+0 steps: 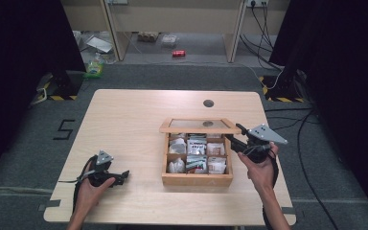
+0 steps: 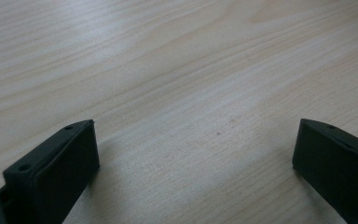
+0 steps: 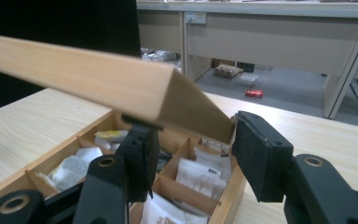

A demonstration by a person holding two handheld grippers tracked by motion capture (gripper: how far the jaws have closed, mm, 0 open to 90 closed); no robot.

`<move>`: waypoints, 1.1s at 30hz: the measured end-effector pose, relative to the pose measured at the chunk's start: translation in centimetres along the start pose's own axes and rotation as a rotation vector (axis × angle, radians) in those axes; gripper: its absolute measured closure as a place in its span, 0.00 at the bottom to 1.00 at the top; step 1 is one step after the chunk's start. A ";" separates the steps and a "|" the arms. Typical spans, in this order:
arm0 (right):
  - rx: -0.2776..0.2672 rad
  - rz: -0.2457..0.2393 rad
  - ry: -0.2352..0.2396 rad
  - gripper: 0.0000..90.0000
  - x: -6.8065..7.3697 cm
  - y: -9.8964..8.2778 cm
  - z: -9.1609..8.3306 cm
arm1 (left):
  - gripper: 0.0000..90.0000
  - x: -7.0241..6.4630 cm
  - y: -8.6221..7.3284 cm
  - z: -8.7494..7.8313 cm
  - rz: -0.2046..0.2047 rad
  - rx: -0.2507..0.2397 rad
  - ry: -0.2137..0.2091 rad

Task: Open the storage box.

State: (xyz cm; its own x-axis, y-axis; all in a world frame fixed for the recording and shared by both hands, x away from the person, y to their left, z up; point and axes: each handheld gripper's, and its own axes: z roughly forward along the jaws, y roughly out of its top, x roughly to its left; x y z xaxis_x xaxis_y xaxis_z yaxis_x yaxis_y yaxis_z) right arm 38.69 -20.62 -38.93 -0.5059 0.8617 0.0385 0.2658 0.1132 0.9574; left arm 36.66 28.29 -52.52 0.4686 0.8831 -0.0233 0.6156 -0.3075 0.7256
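Up close, the right gripper (image 3: 191,158) has its jaws around the corner of the lid (image 3: 121,88): one jaw sits under the lid's lower edge, the other stands by the slanted end face, and whether the pads press on the wood I cannot tell. That lid (image 1: 200,125) is lifted, tilted on the back edge of the box (image 1: 197,179), glass pane facing up. Packets (image 1: 196,143) fill the open compartments below. Left of the box the table (image 1: 124,124) runs bare and wide. The left gripper (image 1: 117,178) lies there near the front edge, well apart from the box, jaws spread wide over plain wood with nothing between them.
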 end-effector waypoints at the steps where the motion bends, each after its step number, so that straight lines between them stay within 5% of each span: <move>1: -0.003 -0.004 -0.002 0.56 0.0 0.2 0.1 | 0.00 0.0 0.0 0.0 0.000 0.000 0.000; 17: -0.015 0.051 -0.007 0.56 -1.0 1.8 1.8 | 0.00 0.0 0.0 0.0 0.000 0.000 0.000; 33: 0.001 0.054 -0.042 0.56 -1.5 2.3 3.6 | 0.00 0.0 0.0 0.0 0.001 0.001 0.000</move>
State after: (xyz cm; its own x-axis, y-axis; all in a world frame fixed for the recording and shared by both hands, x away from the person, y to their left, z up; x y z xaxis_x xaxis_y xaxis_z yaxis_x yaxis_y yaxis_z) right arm 43.04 -19.90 -37.78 -0.4557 0.8867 0.0780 0.2924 0.0663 0.9540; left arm 36.66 28.30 -52.52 0.4689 0.8830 -0.0224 0.6156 -0.3085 0.7252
